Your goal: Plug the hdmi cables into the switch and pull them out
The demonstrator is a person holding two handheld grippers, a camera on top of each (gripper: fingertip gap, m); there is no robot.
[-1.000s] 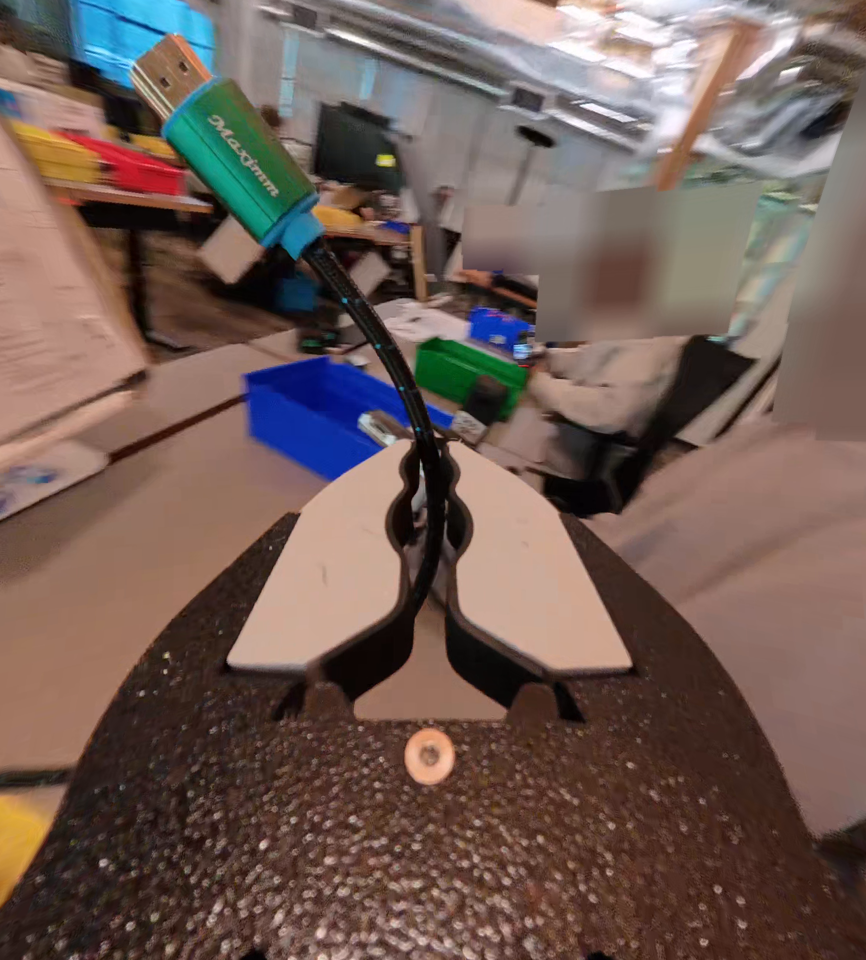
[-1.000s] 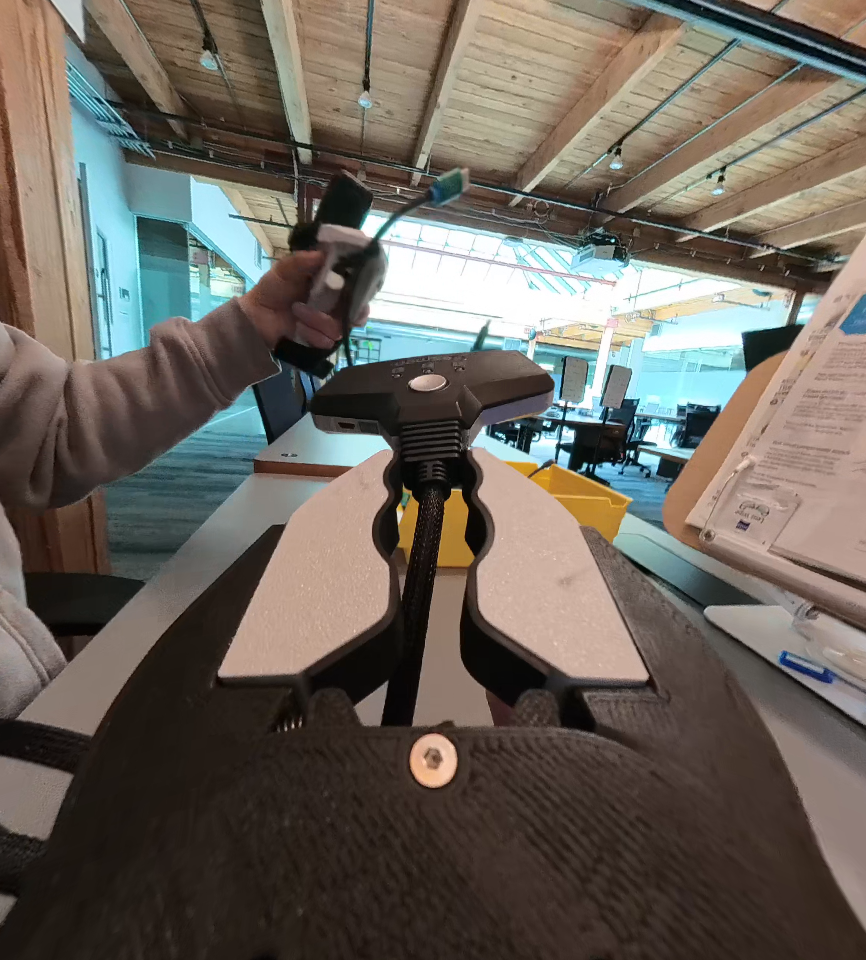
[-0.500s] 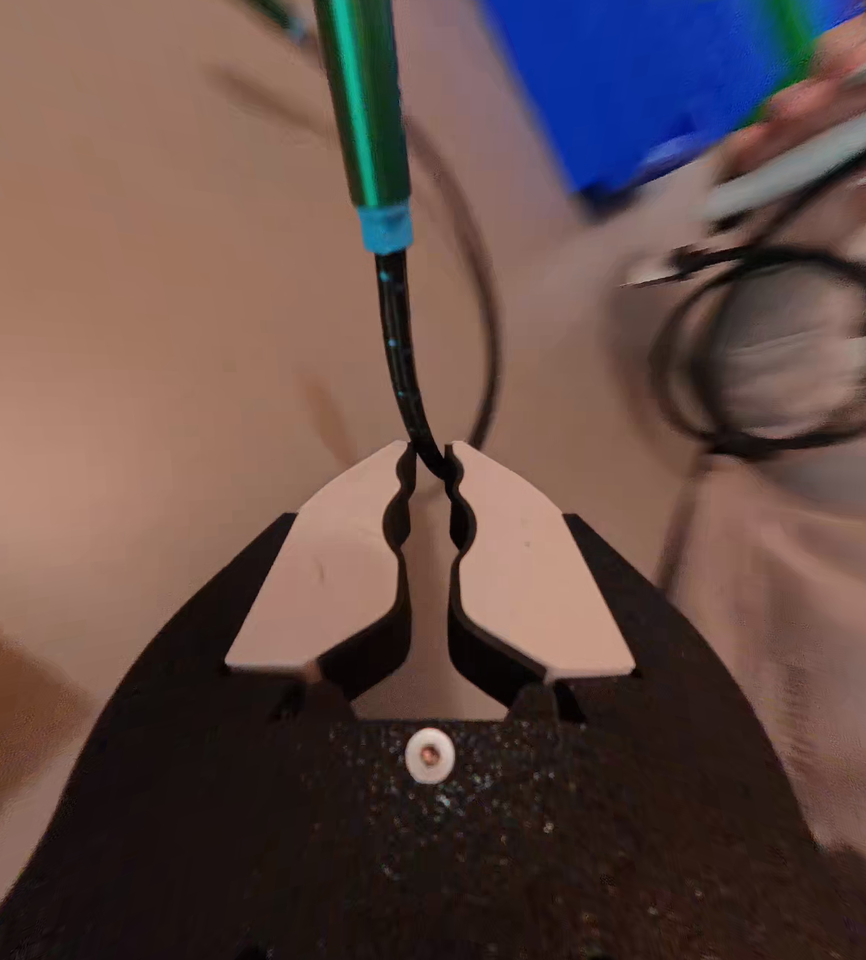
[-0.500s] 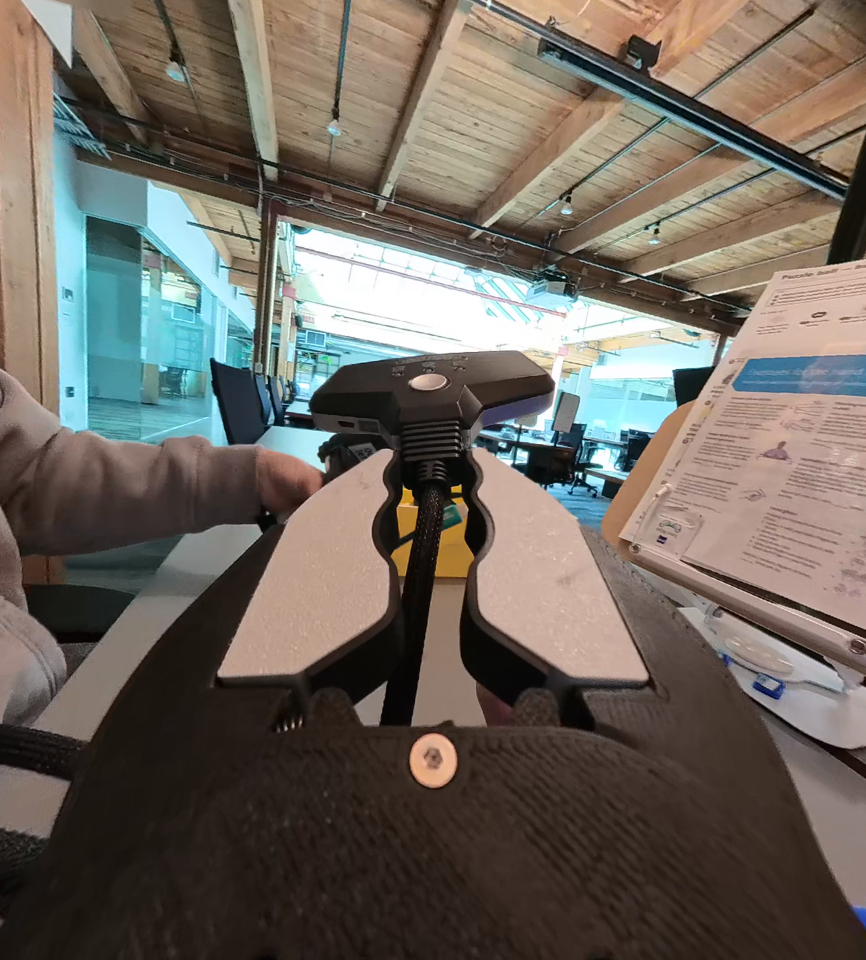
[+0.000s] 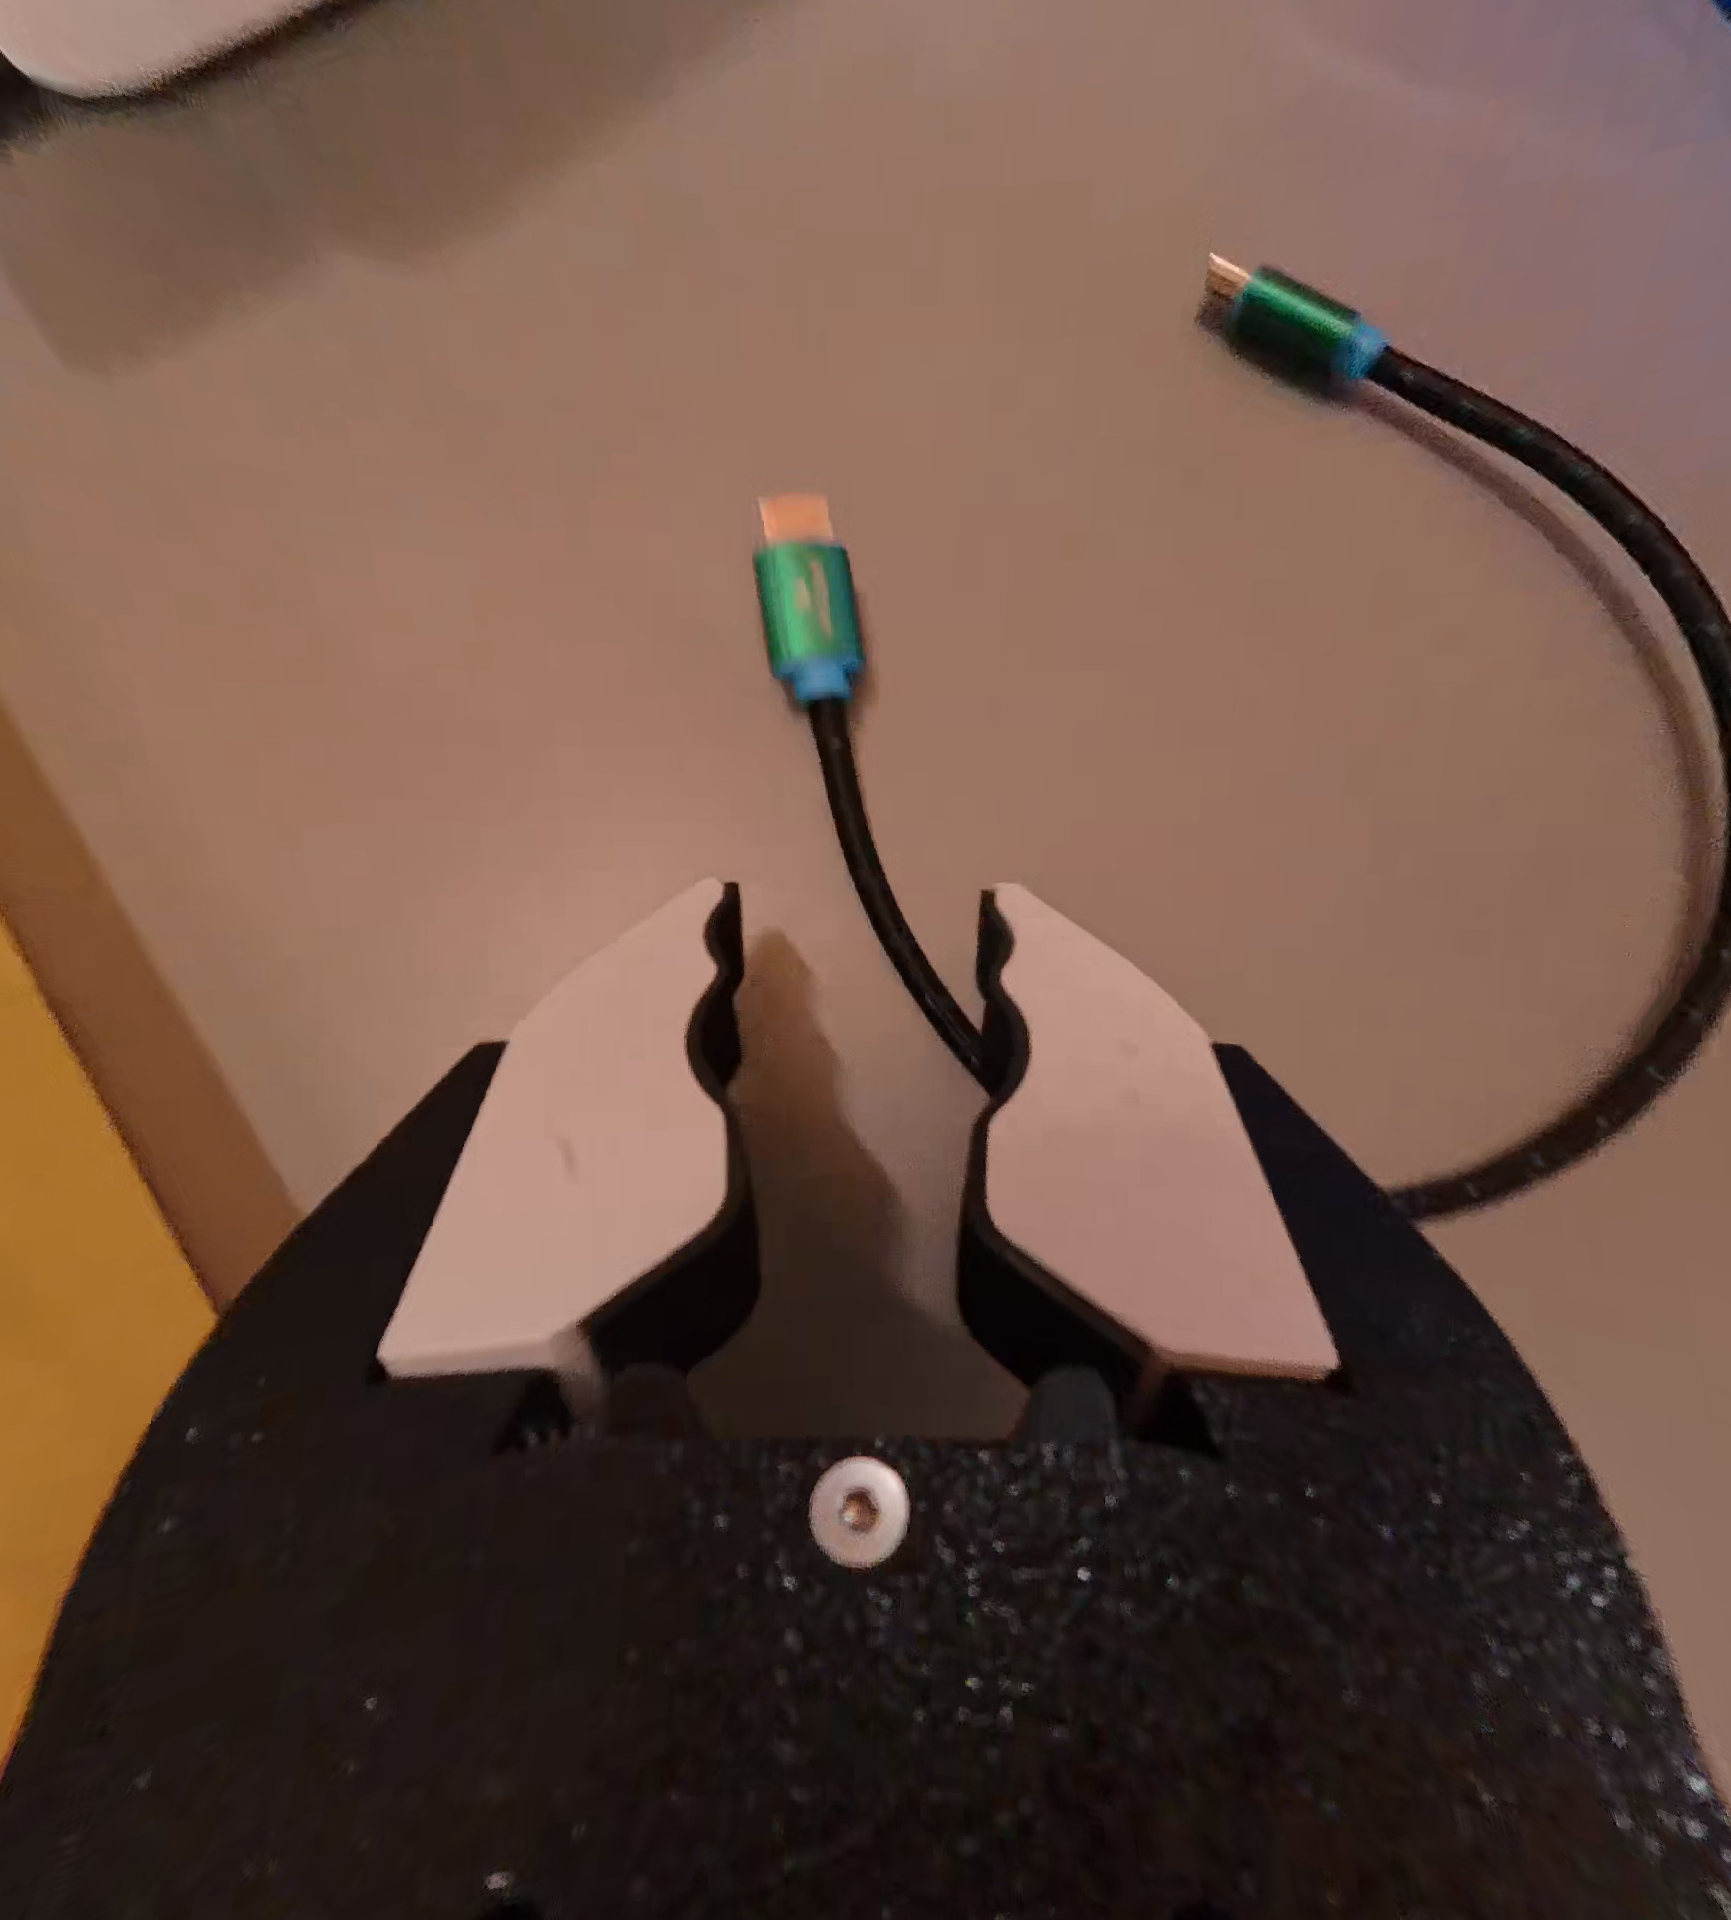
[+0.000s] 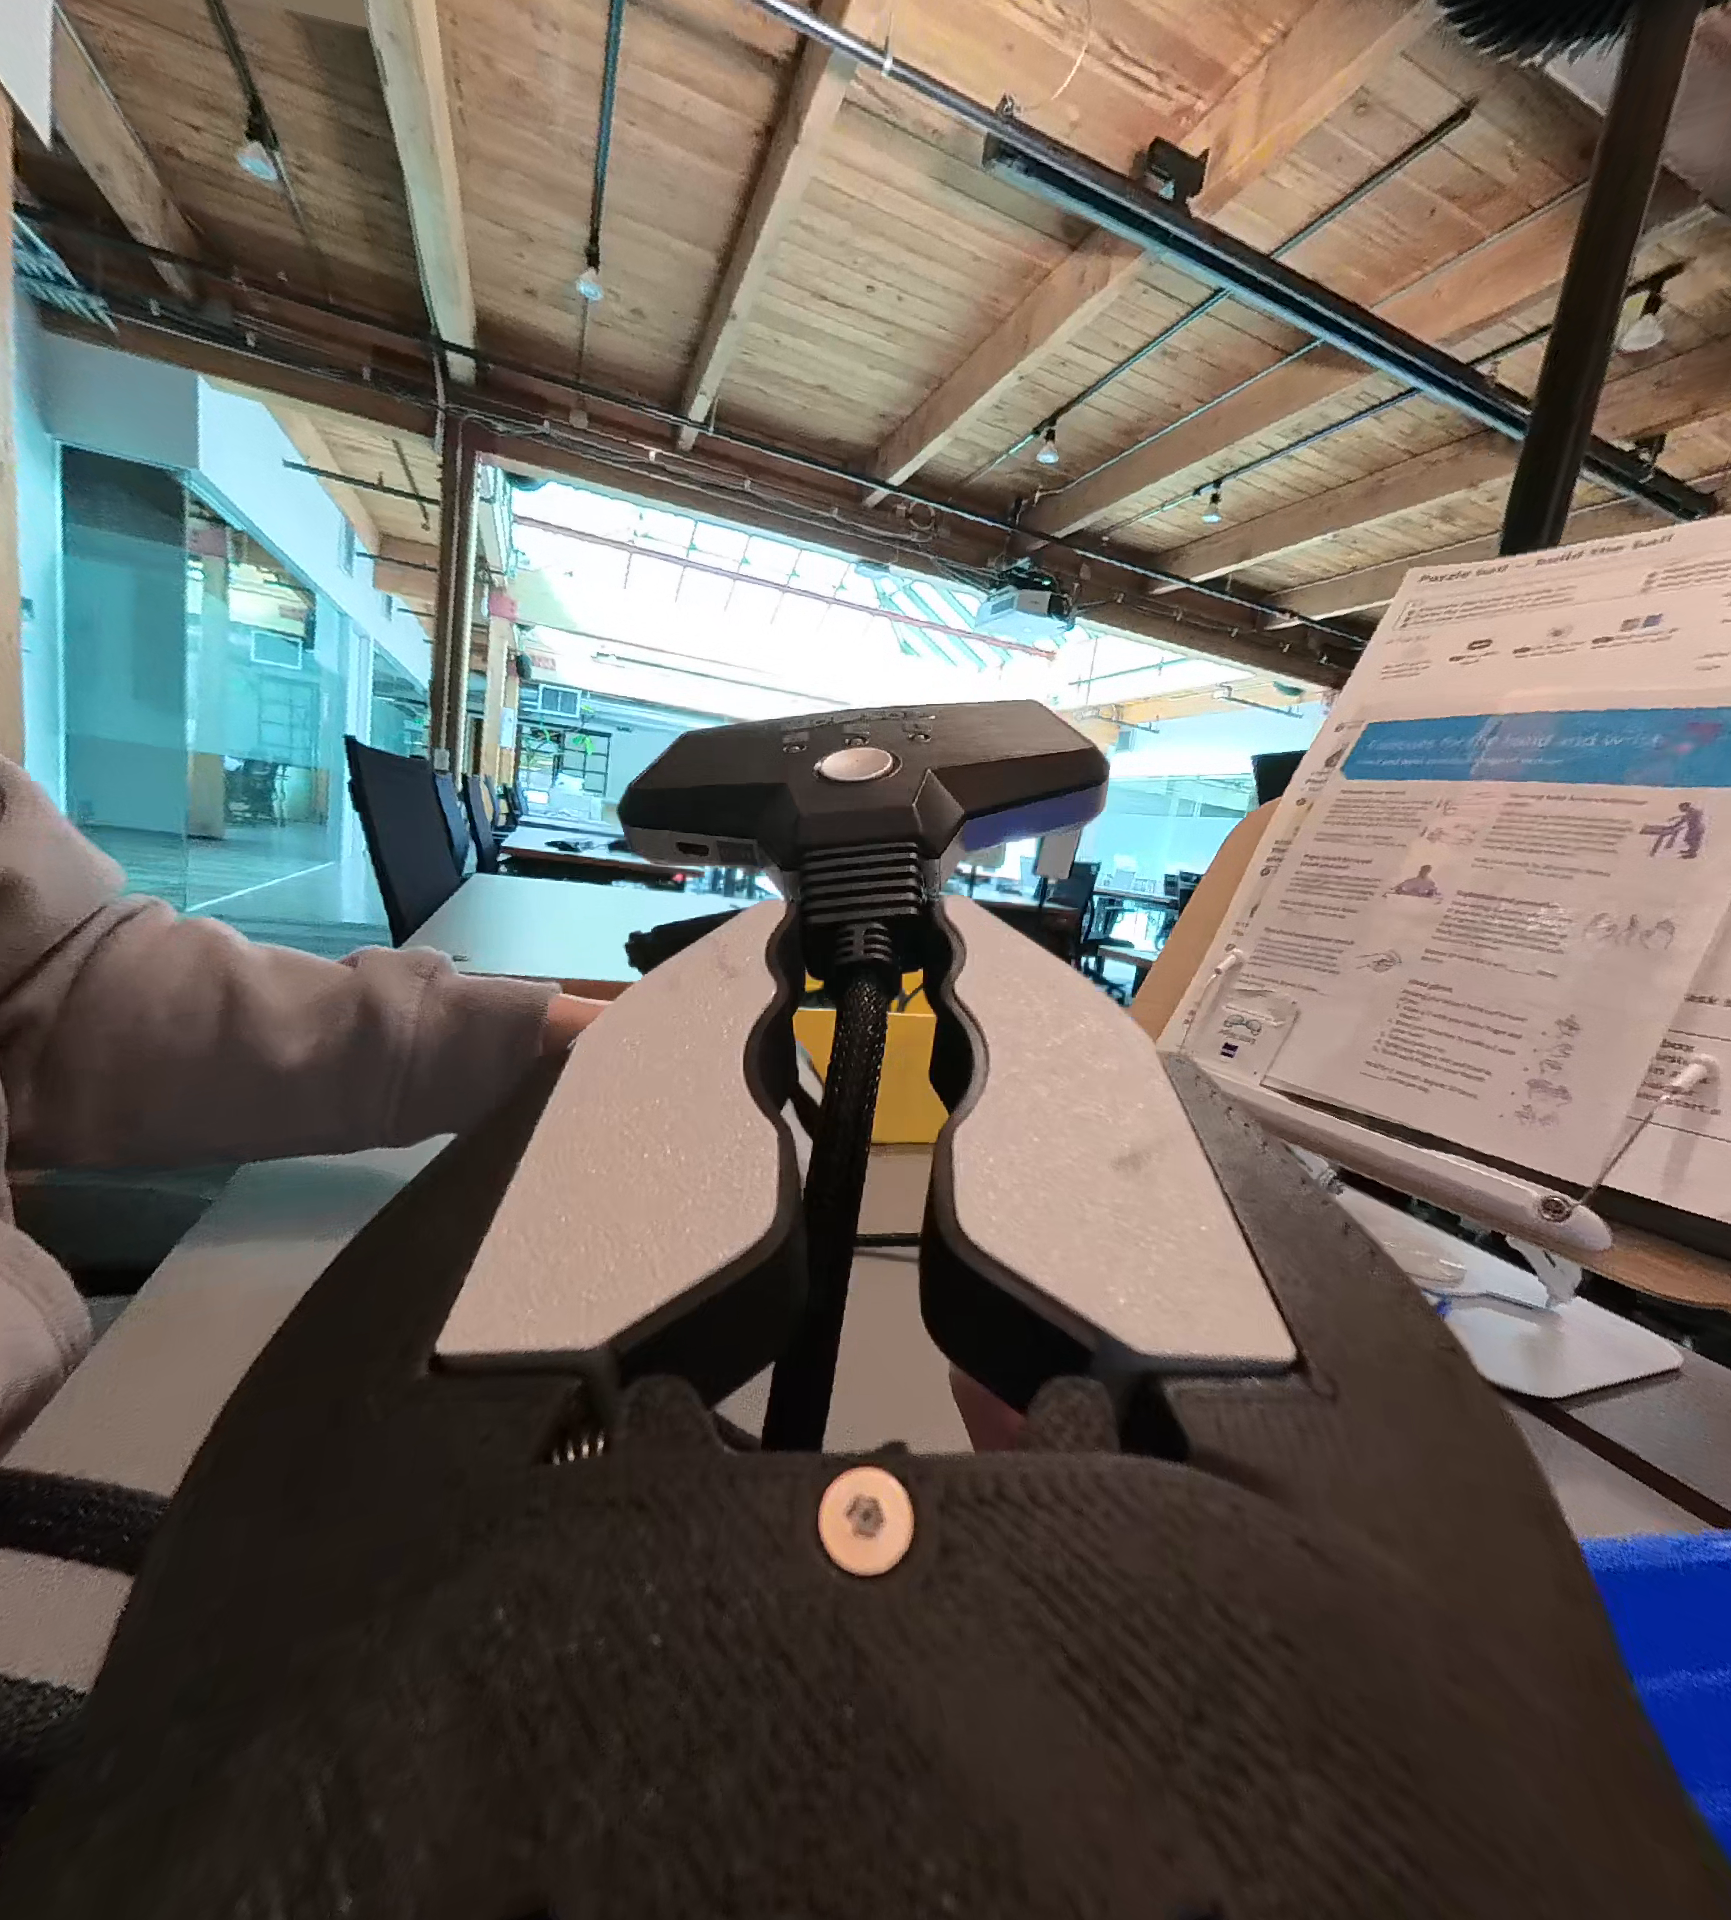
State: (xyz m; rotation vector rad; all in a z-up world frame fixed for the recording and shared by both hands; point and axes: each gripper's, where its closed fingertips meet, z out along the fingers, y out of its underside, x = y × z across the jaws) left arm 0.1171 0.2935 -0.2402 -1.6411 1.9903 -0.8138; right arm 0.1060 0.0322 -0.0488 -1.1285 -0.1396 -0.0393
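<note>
Cables: one green plug lies mid-frame on the table, a second upper right. Left gripper gapes wide, cord brushing its right finger, so it may drag. Right gripper clamps the switch by its cord; it could swing.

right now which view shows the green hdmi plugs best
The left wrist view. It looks down on the table, where both green plugs lie unplugged: one just ahead of the open left gripper, the other farther right. The right wrist view shows neither plug, only the switch held by its cable in the right gripper.
</note>
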